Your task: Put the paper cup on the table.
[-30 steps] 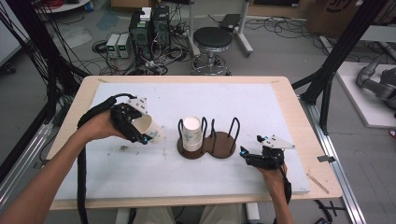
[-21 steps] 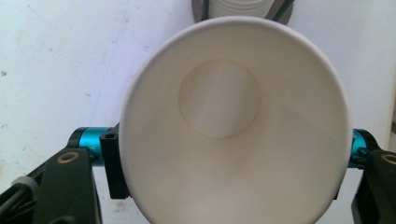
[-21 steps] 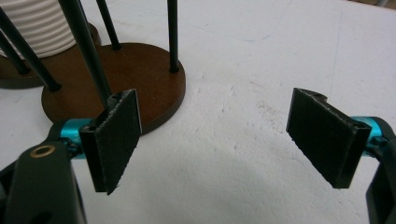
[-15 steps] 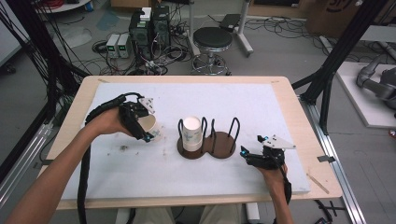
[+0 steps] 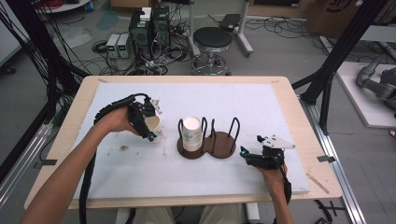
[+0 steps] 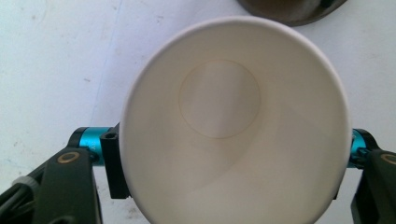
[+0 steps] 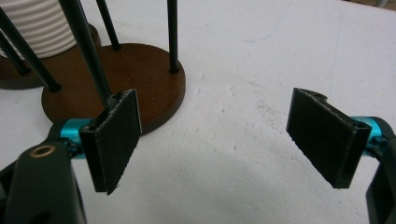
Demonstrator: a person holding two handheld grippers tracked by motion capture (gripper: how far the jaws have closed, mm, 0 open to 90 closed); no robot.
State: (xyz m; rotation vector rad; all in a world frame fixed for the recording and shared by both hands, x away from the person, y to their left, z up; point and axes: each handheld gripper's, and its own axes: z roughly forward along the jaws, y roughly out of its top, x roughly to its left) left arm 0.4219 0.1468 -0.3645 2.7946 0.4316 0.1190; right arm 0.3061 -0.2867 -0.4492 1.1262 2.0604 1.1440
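Note:
My left gripper is shut on a white paper cup, held tilted just above the white mat, left of the stand. In the left gripper view the cup's open mouth faces the camera, with a jaw pressed on each side. A brown two-ring wooden stand with black wire hoops sits mid-table. A white cup stands in its left ring, and its ribbed side shows in the right gripper view. My right gripper rests open on the mat right of the stand, its pads empty.
The stand's right ring holds nothing. A white mat covers the wooden table. Black frame posts rise at both sides. Beyond the far edge stand a stool and electronics boxes on the floor.
My left gripper has carried the paper cup to the right, toward the stand, and slightly lower. The right gripper has stayed where it was.

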